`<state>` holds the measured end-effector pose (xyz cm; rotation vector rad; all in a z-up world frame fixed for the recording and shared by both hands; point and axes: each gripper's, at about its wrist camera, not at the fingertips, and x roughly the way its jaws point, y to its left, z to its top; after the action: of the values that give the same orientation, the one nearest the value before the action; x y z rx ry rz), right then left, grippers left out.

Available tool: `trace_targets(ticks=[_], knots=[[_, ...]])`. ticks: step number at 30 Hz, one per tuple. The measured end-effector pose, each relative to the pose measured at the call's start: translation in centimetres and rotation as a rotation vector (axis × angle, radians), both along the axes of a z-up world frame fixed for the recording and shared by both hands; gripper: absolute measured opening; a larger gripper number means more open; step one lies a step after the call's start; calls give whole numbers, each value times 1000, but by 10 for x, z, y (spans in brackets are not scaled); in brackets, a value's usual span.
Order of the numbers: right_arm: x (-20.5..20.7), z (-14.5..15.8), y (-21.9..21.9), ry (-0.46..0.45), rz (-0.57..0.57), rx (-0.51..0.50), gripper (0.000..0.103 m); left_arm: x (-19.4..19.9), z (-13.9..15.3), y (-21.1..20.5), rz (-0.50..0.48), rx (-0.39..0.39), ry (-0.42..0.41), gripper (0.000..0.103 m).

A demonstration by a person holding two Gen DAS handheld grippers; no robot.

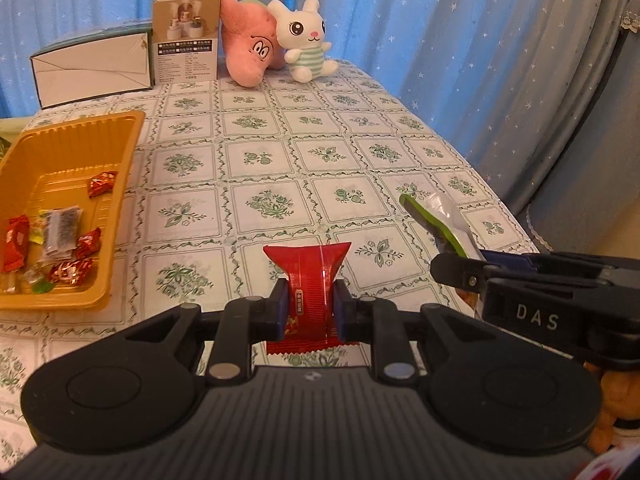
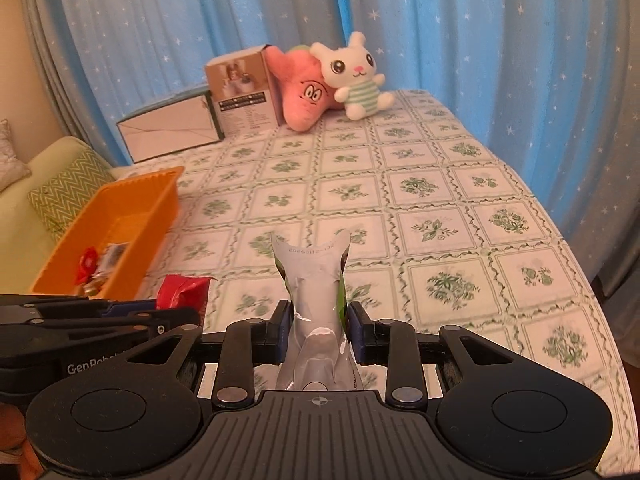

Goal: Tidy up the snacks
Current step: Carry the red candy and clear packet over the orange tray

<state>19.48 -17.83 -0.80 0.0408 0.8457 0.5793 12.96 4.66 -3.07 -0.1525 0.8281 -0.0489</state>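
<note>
A: Tablecloth first: white vinyl with green floral squares [image 1: 304, 152], covering the whole table; blue star-print curtains [image 2: 500, 60] hang behind it.

B: Nearest things?

A: Left gripper [image 1: 310, 312], jaws narrow and clamped on a red snack packet [image 1: 310, 276]. The packet stands upright between the blue pads, its flared end above them and its crimped bottom edge below, off the cloth.

B: And the right one?

A: Right gripper [image 2: 318, 320], jaws a little wider, pinching a silver-white snack pouch with green edging [image 2: 316, 280]. The pouch rises from between the pads, with a printed date code near its top. In the left view this gripper sits near right, just beside the left one, pouch pointing up and to the left.

B: Where does the rest of the snack lot sit?

A: Orange plastic tray [image 1: 120, 128] at the near left of the table. Inside lie several red-wrapped candies [image 1: 102, 182], a clear packet with dark contents [image 1: 62, 228], and some small green and yellow sweets at the near end.

B: Farther back?

A: Far left edge: a white box lying flat [image 1: 92, 68], a taller brown product box [image 1: 186, 36] upright beside it. Right of those, a pink star plush [image 1: 248, 40] leaning against the brown box, and a white bunny plush in a green-striped shirt [image 1: 306, 36] seated touching the star. Off the table's left, a pale green sofa with a zigzag cushion [image 2: 68, 192].
</note>
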Motion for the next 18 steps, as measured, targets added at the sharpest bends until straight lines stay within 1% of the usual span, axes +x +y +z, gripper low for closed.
trace_targets(ticks=[9,18], knots=[[-37,21,10,-44,25,8,31,-39,25,12,32,11,-37,20],[-58,36,19,-67,50,31,31,-70,37,28,67,23,-53,20]])
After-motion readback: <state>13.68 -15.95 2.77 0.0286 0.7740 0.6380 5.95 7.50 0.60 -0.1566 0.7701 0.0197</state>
